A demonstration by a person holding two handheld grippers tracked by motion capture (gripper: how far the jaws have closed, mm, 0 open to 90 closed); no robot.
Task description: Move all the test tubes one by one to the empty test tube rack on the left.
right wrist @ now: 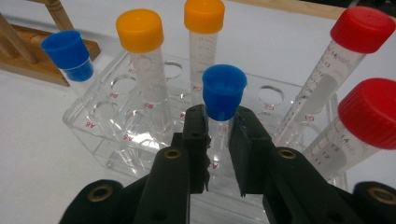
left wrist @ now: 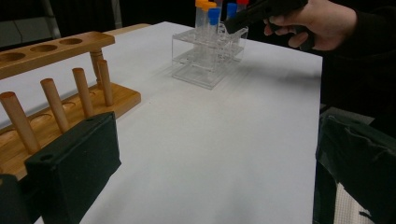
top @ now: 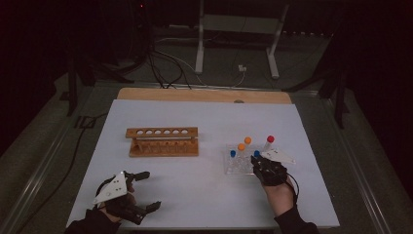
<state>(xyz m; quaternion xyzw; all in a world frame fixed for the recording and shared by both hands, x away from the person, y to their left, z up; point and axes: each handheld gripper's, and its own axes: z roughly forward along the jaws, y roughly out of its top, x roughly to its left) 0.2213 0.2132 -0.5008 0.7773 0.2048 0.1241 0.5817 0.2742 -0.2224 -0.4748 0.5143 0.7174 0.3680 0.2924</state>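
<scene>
Room: the white tabletop (top: 204,185) is bare between the brown wooden peg rack (top: 162,142) and the clear plastic tube rack (right wrist: 140,121), which stands near the right edge.
Right tongs (right wrist: 218,140): pinching the blue-capped clear tube (right wrist: 223,93) standing in the clear rack.
Left tongs (top: 146,191): spread wide, holding nothing.

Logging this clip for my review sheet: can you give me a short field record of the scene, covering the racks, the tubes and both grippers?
surface: white table top
left rack: empty wooden test-tube rack
right rack: clear plastic tube rack
tubes: two orange-capped, two blue-capped, two red-capped
right gripper: fingers shut on the near blue-capped clear tube, which stands in the rack
left gripper: open, empty, near the table's front left edge
</scene>
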